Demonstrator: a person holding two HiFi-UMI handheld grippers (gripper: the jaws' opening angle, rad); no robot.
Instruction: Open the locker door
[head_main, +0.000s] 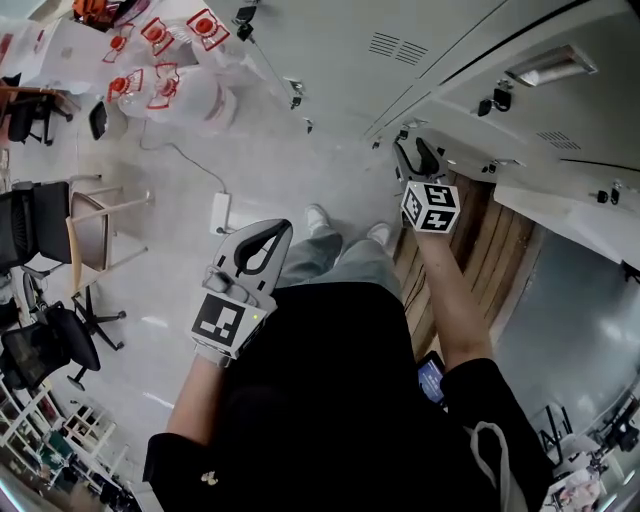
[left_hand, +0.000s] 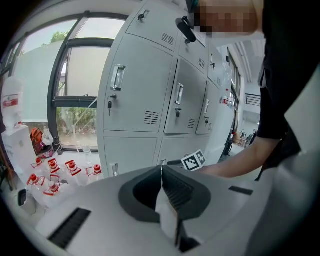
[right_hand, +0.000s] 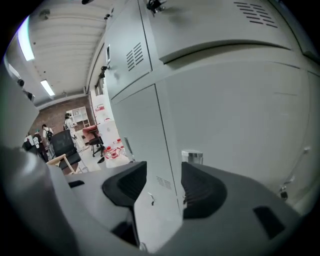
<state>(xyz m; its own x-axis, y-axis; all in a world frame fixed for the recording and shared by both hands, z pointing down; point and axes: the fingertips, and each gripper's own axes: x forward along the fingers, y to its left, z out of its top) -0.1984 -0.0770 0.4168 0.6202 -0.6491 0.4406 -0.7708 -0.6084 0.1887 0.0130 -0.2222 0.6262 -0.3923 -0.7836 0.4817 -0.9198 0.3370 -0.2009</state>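
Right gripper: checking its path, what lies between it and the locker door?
Nothing: the right gripper view shows the open right gripper facing the locker door, with the stretch between them bare.

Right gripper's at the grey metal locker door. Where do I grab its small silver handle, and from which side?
Best take the small silver handle across its narrow width, coming straight at the grey metal locker door: it stands proud near the door's left edge, just above the open right gripper.
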